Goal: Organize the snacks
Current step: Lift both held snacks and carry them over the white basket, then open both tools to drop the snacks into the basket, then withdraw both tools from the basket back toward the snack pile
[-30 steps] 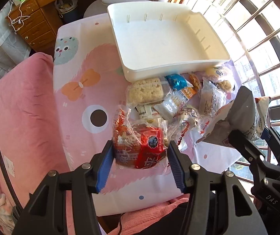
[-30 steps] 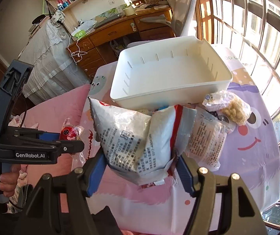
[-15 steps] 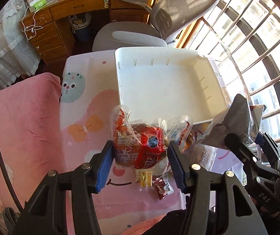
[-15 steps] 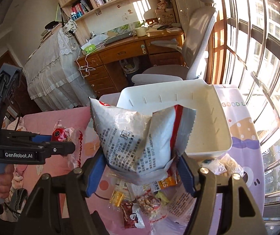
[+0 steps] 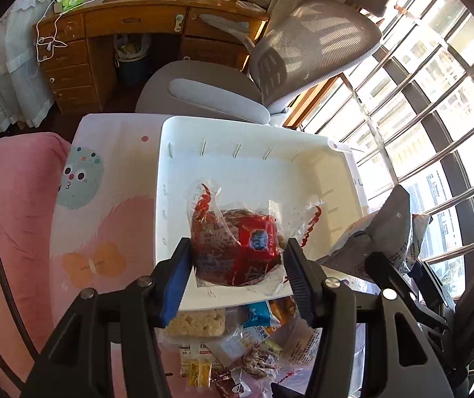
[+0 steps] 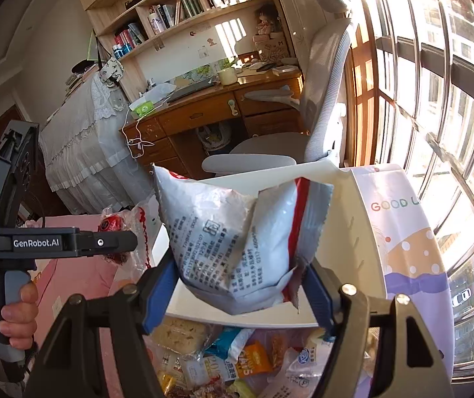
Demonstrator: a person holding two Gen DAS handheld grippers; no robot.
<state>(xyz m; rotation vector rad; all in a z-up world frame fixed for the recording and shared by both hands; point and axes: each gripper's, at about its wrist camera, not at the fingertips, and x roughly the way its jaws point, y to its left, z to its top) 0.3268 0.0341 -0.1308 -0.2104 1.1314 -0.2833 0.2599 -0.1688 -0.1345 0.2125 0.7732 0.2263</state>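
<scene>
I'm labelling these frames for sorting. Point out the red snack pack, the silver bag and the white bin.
red snack pack (image 5: 237, 248), left wrist view, red wrapper face
silver bag (image 6: 230, 242), right wrist view, printed back panel
white bin (image 5: 247, 132), left wrist view, far rim

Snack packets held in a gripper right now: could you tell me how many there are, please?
2: a red packet in the left gripper, a white bag in the right gripper.

Left tool (image 5: 238, 262) clamped, right tool (image 6: 242, 282) gripping, jaws just widening, both angled downward
</scene>
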